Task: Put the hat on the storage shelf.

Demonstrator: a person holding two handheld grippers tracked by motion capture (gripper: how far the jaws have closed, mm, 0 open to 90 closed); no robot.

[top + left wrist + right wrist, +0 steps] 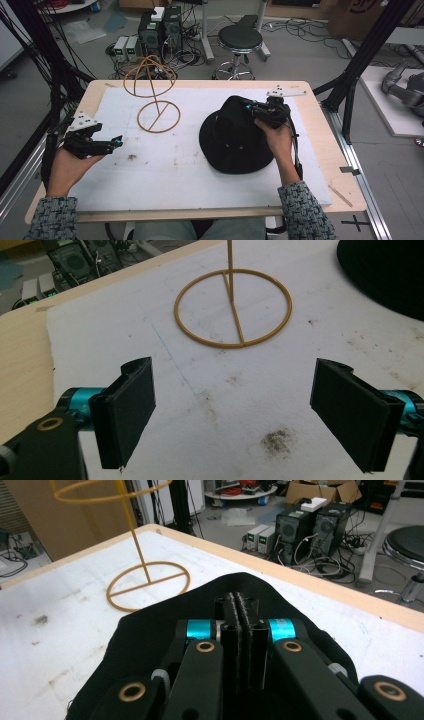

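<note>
From above we get the whole layout: the black hat (234, 136) lies on the right half of the white mat (165, 170), and the right gripper (254, 111) sits at the hat's far right edge. The right gripper view gives us what the overhead cannot: the two jaws pressed flat together over the hat (150, 635), clenched on its black cloth. Over on the left, the left gripper (112, 144) hovers near the mat's left edge, well apart from the hat. Its own view shows us the jaws standing wide, released, nothing between the pads (131, 410), just stained mat (225, 390) below and the ring base of the yellow wire stand (233, 308) ahead. That stand (156, 100) rises between the two grippers, toward the far side. Beyond the wooden table (320, 135) we see a black stool (240, 40), computer towers (160, 30) and cables across a grey floor.
</note>
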